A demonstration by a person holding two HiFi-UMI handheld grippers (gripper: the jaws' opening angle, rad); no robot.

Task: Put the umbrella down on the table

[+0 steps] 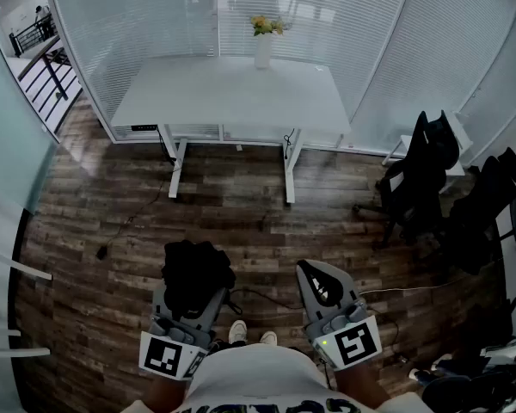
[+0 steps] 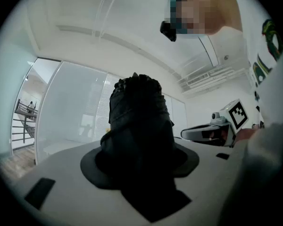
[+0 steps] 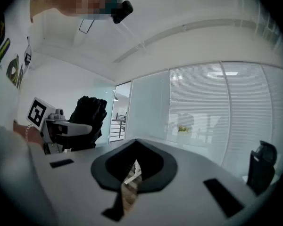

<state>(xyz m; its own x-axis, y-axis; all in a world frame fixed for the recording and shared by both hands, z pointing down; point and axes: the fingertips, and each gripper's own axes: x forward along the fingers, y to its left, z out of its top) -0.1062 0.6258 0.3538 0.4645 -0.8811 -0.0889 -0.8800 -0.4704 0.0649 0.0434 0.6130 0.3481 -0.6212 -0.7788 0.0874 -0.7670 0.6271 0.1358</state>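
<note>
Step in hand: Transport. I judge the set-down has not begun; the carrying hand is well apart from the table (image 1: 232,93).

Left gripper (image 1: 187,315): Clamped on the umbrella (image 1: 198,272), jaws held wide by the bulk of the bundle. The gripper points level.

Umbrella: Folded, black, a crumpled fabric bundle. It stands up out of the left jaws, low in the head view, above the wooden floor (image 1: 112,256). In the left gripper view it fills the space between the jaws.

Right gripper (image 1: 324,291): Jaws drawn together to a narrow slit, nothing between them. It sits just beside the left one, also level.

Table: White and rectangular, across the floor by the blinds. A vase of yellow flowers (image 1: 264,46) stands at its far edge, near the middle. The rest of the top looks bare.

Obstacles: Dark chairs (image 1: 421,175) stand at the right, off my straight path.

Next move: I would walk forward until the left gripper is over the near, bare part of the top. Then I would lower the umbrella until it rests on the surface, clear of the vase. Only then would I release the jaws and draw back.
</note>
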